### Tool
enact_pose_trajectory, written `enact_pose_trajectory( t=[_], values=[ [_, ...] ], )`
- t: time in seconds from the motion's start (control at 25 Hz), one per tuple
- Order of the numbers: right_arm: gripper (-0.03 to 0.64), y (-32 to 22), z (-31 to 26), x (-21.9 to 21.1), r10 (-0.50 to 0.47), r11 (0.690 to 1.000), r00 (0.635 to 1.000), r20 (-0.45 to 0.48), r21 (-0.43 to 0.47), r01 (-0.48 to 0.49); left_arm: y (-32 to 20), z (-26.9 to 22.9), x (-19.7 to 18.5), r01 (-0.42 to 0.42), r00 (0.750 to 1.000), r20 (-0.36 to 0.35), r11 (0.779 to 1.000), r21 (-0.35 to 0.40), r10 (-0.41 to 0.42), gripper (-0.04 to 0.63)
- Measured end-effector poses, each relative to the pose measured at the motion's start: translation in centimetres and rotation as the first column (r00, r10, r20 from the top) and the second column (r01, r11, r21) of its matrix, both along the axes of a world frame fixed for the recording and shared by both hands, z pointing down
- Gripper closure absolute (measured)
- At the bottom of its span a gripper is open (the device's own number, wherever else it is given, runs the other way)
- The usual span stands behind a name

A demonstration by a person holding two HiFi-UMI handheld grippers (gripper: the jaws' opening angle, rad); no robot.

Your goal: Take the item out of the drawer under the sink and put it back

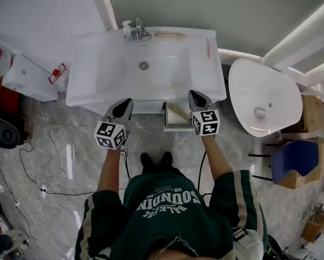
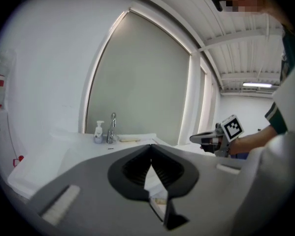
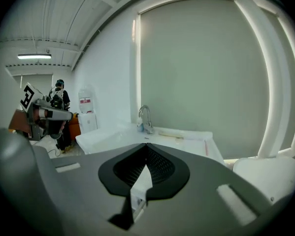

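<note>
Seen lying slantwise in the pulled-out drawer under the sink: a slim tan item, untouched. Poised to either side at the sink's front edge, the left tongs and right tongs, both pinched together and holding nothing, the right nearer the drawer. Judged to be the reach for the item, with the lift-out not yet begun; next, spreading the right tongs and dipping into the drawer to close across the item's narrow width.
</note>
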State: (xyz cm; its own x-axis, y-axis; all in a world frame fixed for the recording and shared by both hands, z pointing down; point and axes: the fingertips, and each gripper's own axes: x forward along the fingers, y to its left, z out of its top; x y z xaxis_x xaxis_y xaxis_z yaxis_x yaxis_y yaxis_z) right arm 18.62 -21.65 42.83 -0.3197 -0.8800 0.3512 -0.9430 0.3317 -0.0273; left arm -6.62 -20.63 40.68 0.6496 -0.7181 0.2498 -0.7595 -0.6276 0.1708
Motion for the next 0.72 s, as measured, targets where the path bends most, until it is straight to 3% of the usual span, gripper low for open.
enact_pose_trajectory(
  t=[0.44, 0.72],
  values=[
    [0.615, 1.0, -8.7, -0.1, 0.048, 0.985, 0.991, 0.123, 0.161, -0.068, -0.9, -5.6, -1.1, -0.004, 1.000, 0.011, 0.993, 0.116, 0.002, 0.545],
    [0.615, 1.8, -9.7, -0.5, 0.046, 0.981, 0.993, 0.107, 0.183, -0.065, -0.4, -6.4, -1.6, -0.001, 1.000, 0.001, 0.992, 0.125, 0.000, 0.546]
  ],
)
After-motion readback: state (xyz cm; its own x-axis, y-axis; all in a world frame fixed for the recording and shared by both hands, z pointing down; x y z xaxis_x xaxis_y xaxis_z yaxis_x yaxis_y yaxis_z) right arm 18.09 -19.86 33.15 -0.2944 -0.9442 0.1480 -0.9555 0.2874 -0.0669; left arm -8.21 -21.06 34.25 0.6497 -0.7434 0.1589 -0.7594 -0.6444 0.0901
